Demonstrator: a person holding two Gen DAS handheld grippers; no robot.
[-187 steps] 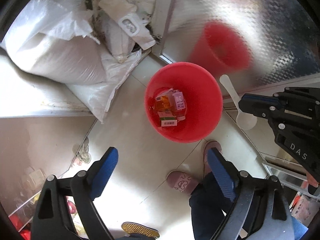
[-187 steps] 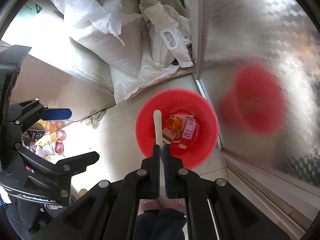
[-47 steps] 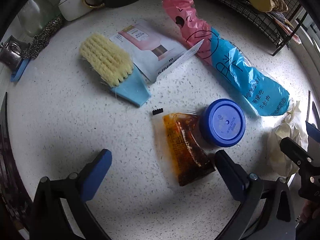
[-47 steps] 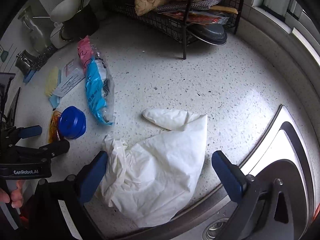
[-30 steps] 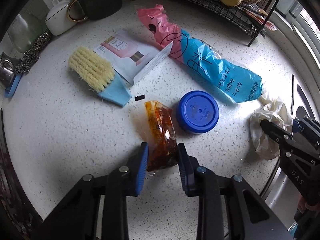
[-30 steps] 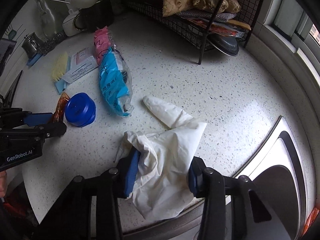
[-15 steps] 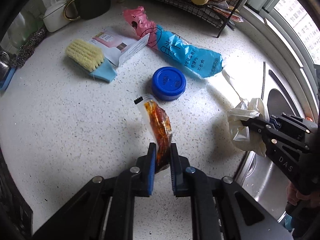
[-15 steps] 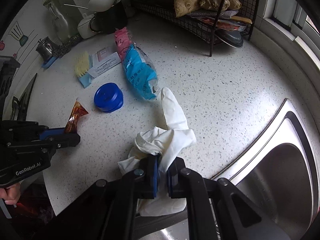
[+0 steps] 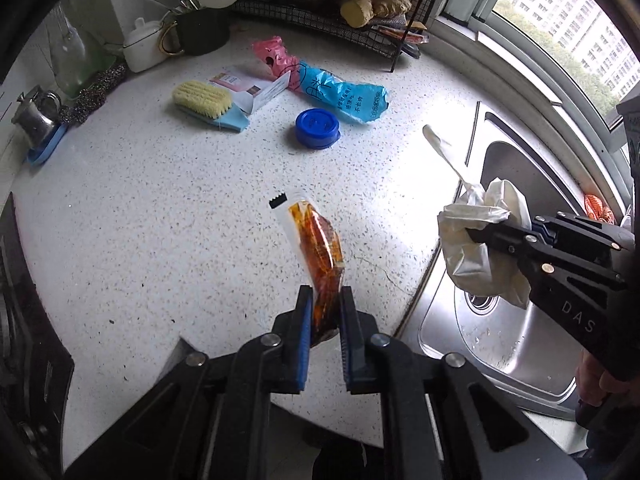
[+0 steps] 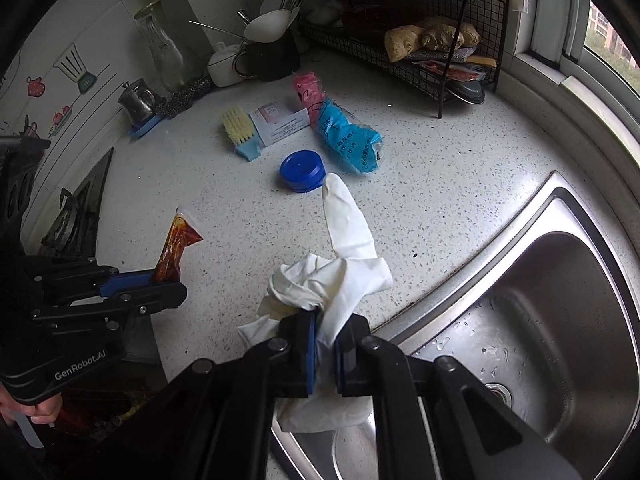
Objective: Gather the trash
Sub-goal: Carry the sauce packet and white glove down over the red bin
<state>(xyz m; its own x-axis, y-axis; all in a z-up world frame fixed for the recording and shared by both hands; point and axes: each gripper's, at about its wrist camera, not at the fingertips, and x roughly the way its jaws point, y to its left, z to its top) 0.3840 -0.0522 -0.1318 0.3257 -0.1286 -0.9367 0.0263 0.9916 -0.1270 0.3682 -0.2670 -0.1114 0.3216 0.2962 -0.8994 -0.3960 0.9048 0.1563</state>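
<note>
Your left tongs (image 9: pixel 323 300) pinch the floppy sauce packet (image 9: pixel 318 240) by its end, up off the counter (image 9: pixel 160 220); your right tongs (image 10: pixel 325 332) squeeze the soft white glove (image 10: pixel 344 264); both are light, maybe slippery

pretty clearly a home kitchen: speckled countertop (image 10: pixel 440 184) next to a steel sink (image 10: pixel 568 320), utensil holder (image 10: pixel 276 52) with spoons, scrub brush (image 10: pixel 238 124), wire rack (image 10: pixel 420 20) holding ginger (image 10: pixel 432 40), window beside it
</note>
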